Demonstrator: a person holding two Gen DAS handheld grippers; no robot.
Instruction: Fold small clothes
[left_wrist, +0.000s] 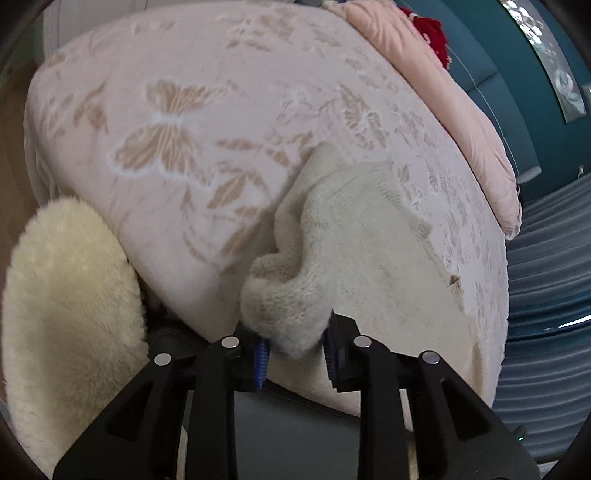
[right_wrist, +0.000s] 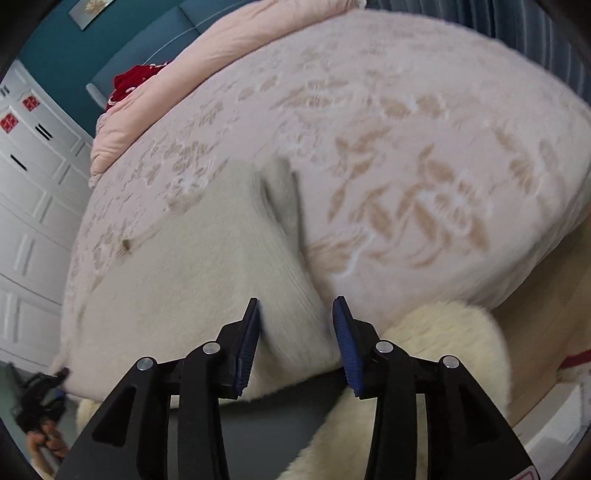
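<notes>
Your left gripper pinched the cream knit garment hem. Your right gripper stood partly open astride a fold, apparently without contact.

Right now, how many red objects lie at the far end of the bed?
1: one red item lies on the pink quilt by the teal headboard. More may be hidden behind the quilt.

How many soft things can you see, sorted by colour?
Cream: 2, the knitted garment and the fluffy rug.
Pink: 2, the butterfly bedspread and the folded quilt.
Red: 1, a red cloth.
Total: 5
</notes>
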